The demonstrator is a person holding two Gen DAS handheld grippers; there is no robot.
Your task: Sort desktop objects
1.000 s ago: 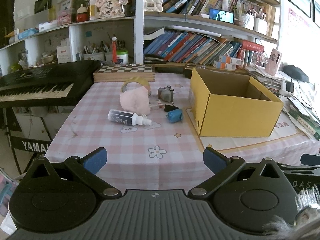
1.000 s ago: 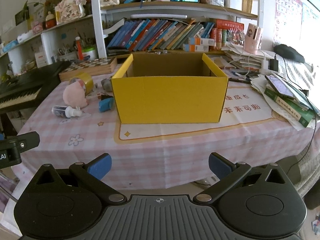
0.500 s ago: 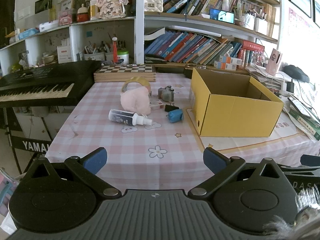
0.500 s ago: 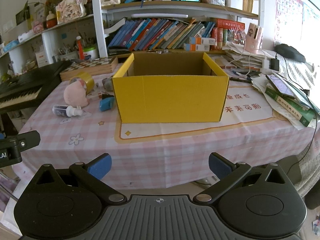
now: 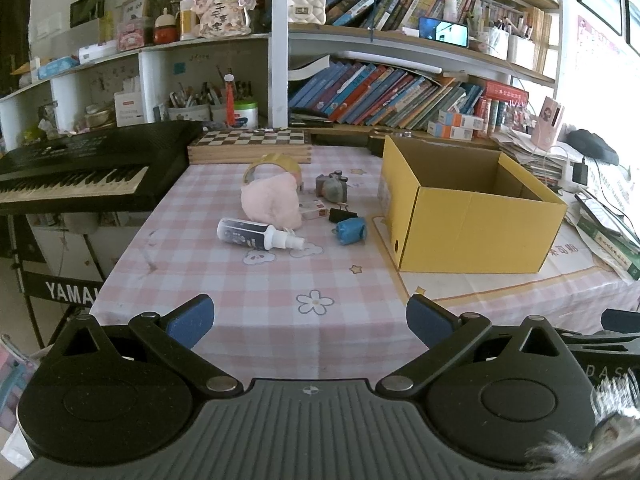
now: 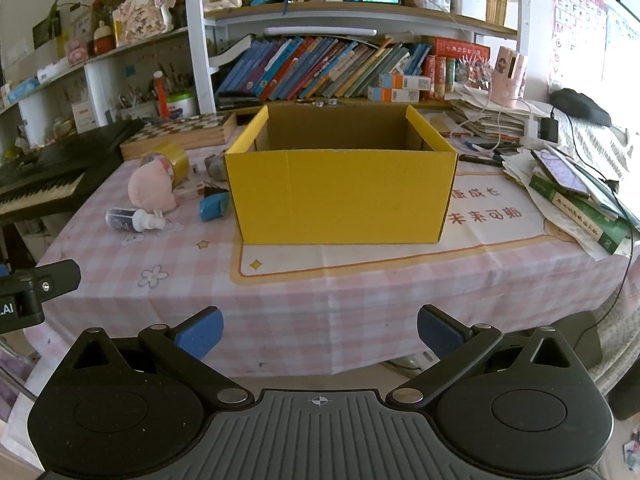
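Landmark: yellow box (image 5: 472, 216), open-topped, on table (image 5: 224, 280).
Left of box: spray bottle (image 5: 256, 235) lying on side, farthest out; pink plush (image 5: 272, 206) behind bottle; tape roll (image 5: 272, 166) behind plush; blue roll (image 5: 351, 231) just beside box.
Left claw (image 5: 310, 320): spread wide, empty, at table's near edge, well short of box.
Right claw (image 6: 319, 330): spread wide, empty, facing box front.

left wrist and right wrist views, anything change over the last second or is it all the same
Almost nothing changed. Both views crept very slightly nearer the table; nothing was taken hold of or let go. The left tongs and right tongs stayed open and empty. The spray bottle, pink plush, blue roll and yellow box lie where they were.
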